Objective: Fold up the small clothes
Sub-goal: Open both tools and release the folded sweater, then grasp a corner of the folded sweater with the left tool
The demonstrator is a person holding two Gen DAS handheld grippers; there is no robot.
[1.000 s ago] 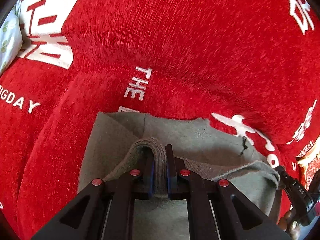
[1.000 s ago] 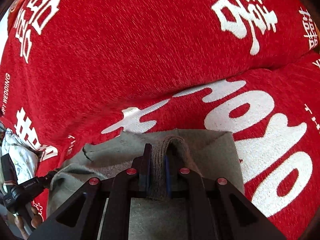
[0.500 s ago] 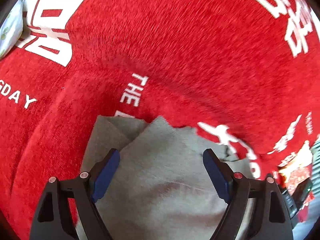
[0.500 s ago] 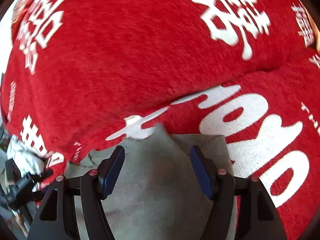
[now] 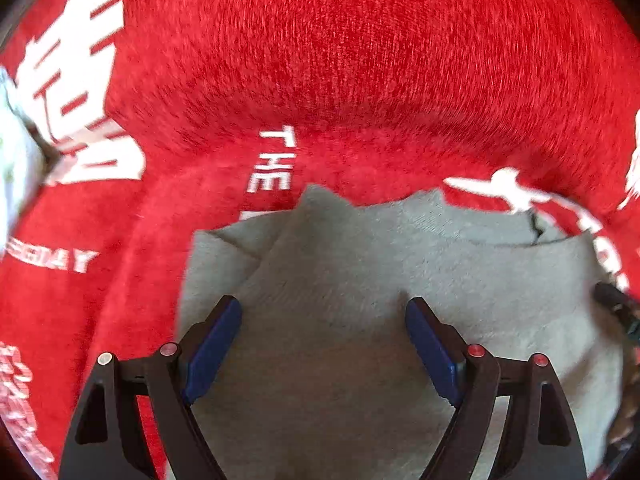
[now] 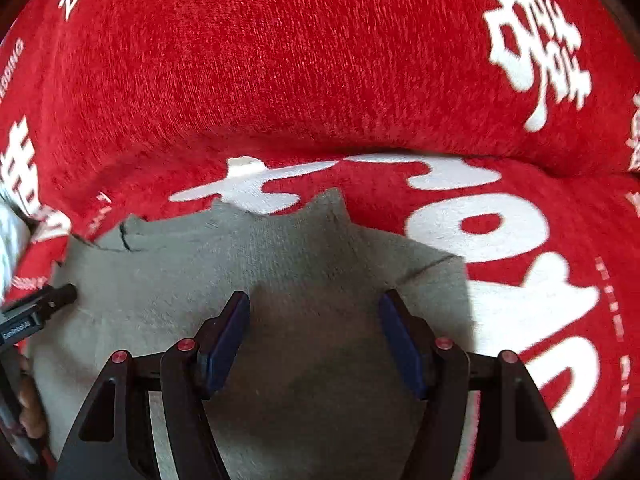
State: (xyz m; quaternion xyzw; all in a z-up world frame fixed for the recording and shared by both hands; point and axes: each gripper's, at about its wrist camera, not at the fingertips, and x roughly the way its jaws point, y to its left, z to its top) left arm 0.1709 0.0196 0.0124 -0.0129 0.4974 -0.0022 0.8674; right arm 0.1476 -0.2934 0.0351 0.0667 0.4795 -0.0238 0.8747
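Grey-green knit garment (image 5: 360,280), soft fuzzy fabric, lies flat on a red plush cover with white printed lettering (image 5: 360,60), which drapes a cushioned seat and backrest. In the left wrist view the garment fills the lower centre; its far edge is uneven, with one pointed corner near the printed word "THE" (image 5: 274,160) and a folded-over layer visible at the left side, forming a diagonal crease. A short dark mark or slit shows near the far right edge of the garment. Left gripper (image 5: 323,332), black frame with blue pads, stands wide apart just above the cloth; nothing is between the pads, no fabric pinched. In the right wrist view the same garment (image 6: 280,264) sits in the lower centre, a pointed corner reaching toward the large white characters on the cover (image 6: 320,80), a folded layer edge running diagonally at the right. Right gripper (image 6: 314,328), same build, jaws spread wide, pads clear of the fabric, nothing held. The other handheld tool's black tip (image 6: 44,304) shows at the left edge of the right wrist view, over the garment's edge. A pale patterned fabric (image 5: 16,168) is visible at the far left edge of the left wrist view, beside the red cover.
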